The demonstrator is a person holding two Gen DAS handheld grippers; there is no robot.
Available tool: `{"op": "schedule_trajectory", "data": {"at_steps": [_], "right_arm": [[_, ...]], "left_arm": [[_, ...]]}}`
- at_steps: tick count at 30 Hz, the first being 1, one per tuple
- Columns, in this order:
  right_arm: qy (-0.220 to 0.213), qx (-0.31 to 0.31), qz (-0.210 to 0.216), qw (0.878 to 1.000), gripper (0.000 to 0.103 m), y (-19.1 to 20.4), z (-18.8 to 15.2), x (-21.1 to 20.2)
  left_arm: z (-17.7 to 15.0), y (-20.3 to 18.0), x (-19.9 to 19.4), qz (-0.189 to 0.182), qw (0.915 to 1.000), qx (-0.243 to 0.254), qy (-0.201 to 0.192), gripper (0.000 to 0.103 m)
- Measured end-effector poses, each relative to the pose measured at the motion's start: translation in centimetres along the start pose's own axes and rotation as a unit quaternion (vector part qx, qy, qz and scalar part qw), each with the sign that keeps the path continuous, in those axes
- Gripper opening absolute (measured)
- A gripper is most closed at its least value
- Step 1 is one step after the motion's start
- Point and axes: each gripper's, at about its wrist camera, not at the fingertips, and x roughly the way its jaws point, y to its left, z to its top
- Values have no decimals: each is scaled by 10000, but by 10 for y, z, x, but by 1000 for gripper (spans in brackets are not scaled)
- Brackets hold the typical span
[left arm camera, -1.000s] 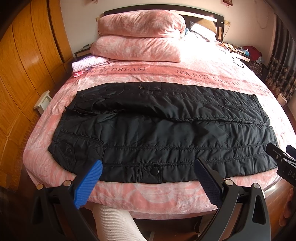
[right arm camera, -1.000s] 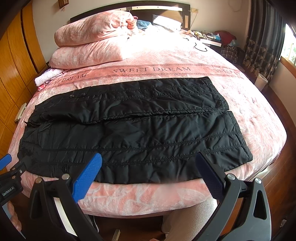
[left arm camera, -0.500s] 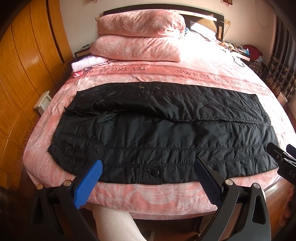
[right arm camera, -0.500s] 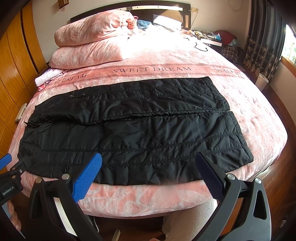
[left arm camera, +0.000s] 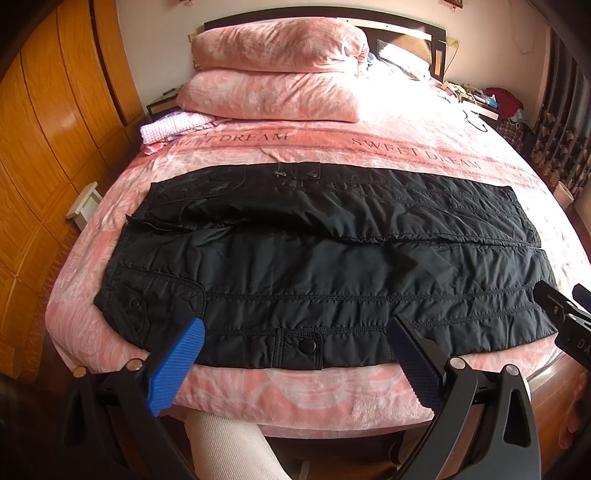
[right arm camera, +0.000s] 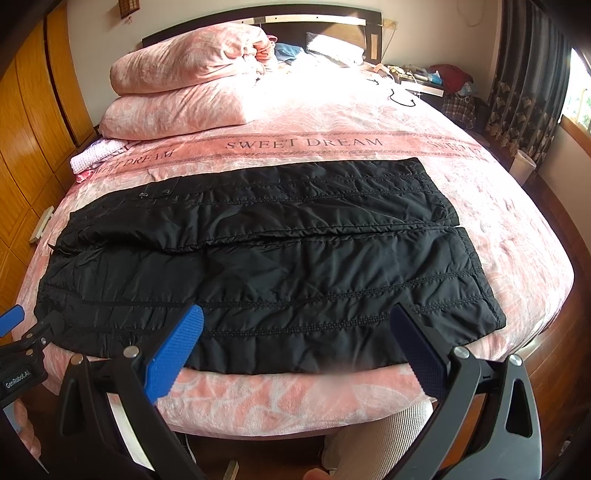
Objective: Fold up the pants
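The pants [left arm camera: 332, 266] lie flat across the bed [left arm camera: 295, 395], near its front edge, waist to the left. Behind them two pillows [left arm camera: 273, 96] are stacked at the headboard [left arm camera: 406, 27]. Wardrobe [left arm camera: 48, 140] stands left, curtains [right arm camera: 524, 92] right.

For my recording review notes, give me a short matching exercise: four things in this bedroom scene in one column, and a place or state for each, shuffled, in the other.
1. black pants
2. pink pillows
3. left gripper
4. lilac cloth

A. stacked at the headboard
B. open, holding nothing
C. spread flat across the bed
D. beside the lower pillow

Pairs: 1-C, 2-A, 3-B, 4-D
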Motion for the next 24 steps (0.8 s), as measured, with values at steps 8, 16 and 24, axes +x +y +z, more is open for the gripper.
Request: {"op": "schedule_trajectory", "data": {"at_steps": [8,16,24], "right_arm": [[32,38,93,9999,101,0,1,2],[62,58,67,9999,101,-1,0,5],[67,65,82,9999,101,-2,-1,6]], "left_arm": [[0,-1,0,13,10000,0,2,100],[1,-2,1,22,10000,9,4,100],[2,-5,2,13,10000,19,10,100]]}}
